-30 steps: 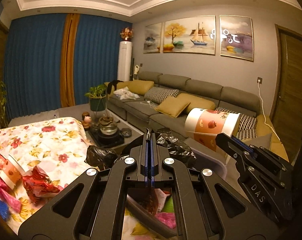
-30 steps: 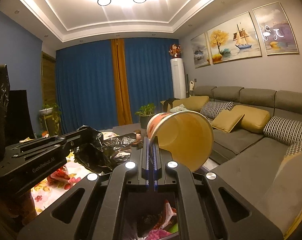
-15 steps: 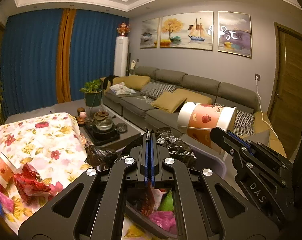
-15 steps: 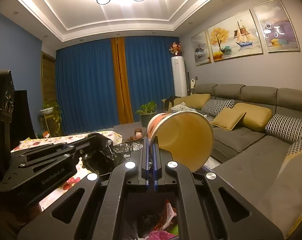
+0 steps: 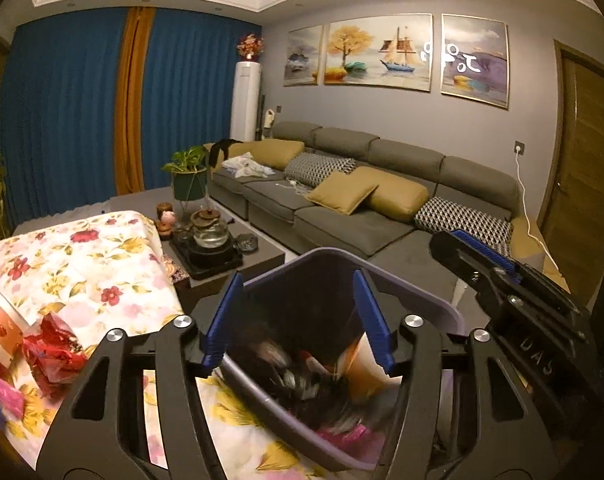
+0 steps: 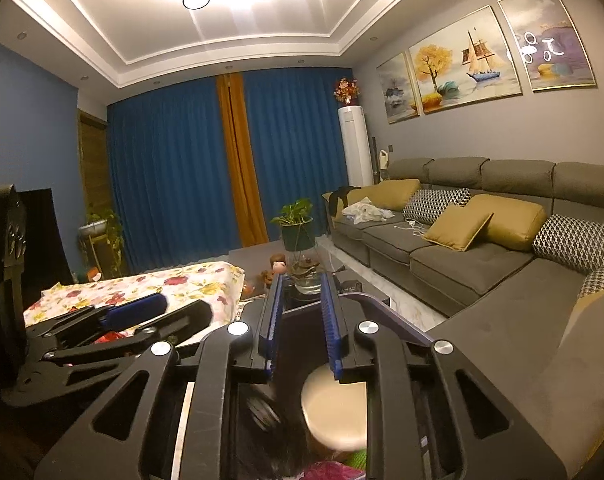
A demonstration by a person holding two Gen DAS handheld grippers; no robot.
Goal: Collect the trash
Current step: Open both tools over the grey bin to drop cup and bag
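- A pale paper cup [image 6: 334,412] lies inside the purple plastic waste bin [image 5: 418,292], its round cream end facing up toward the right wrist camera, its long axis running down into the bin; its print is blurred here.
- A black crumpled plastic bag [image 5: 302,384] sits beside it in the bin, blurred, among pink and white scraps.
- The bin stands open-mouthed just beyond the edge of the floral-cloth worktop [image 5: 81,256], its rim tilted toward the left wrist camera.
- The left claw [image 5: 297,316] is above the bin mouth, its blue-padded jaws opening wide with nothing pinched between them.
- The right claw [image 6: 302,320] is over the same bin, its jaws parting, the cup below and clear of the pads.
- Each claw shows in the other's view: the right at the left camera's right edge, the left low on the right camera's left side.
- More litter waits on the worktop: a red crinkled wrapper [image 5: 49,352] near its left end, with a red-and-white paper cup [image 5: 1,332] just beside it.
- Behind, a grey sectional sofa [image 5: 382,184] with mustard cushions runs along the wall.
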